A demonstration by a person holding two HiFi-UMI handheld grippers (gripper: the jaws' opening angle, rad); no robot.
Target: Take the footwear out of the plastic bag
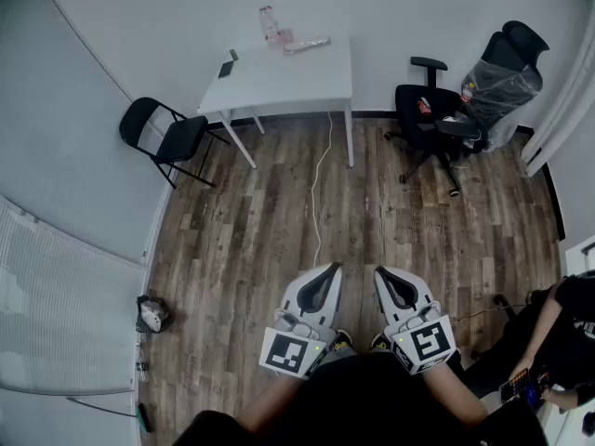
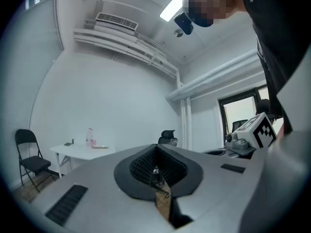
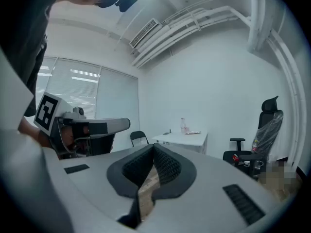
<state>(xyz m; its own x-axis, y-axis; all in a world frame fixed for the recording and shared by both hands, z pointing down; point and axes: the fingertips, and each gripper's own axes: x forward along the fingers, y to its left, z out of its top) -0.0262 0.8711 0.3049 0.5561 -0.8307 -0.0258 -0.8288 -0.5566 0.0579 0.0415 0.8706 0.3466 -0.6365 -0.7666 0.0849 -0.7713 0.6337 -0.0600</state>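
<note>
Both grippers were held low and close to the person's body, side by side over the wood floor point(image 1: 251, 240) and pointing toward the far wall. On the left gripper point(image 1: 331, 269) the fingers were pressed together with nothing between them; only floor showed through the gap behind the pads. The right gripper point(image 1: 380, 272) was the same, fingers closed and empty. Well apart from both, a white table point(image 1: 307, 86) stood against the far wall. On its far edge lay a pale packet point(image 1: 308, 44), elongated and pinkish. It was too small to tell whether this was the plastic bag with the footwear. A pink bottle point(image 1: 270, 24) stood just beside it, and a dark phone point(image 1: 226, 68) lay near the table's left edge. A white cable point(image 1: 319, 184) ran from under the table across the floor toward the grippers. A black folding chair point(image 1: 163, 137) stood left of the table. A black office chair point(image 1: 432, 124) stood to the right, with a plastic-wrapped chair point(image 1: 507, 72) beyond it. Another person point(image 1: 558, 337) sat at the right edge.
</note>
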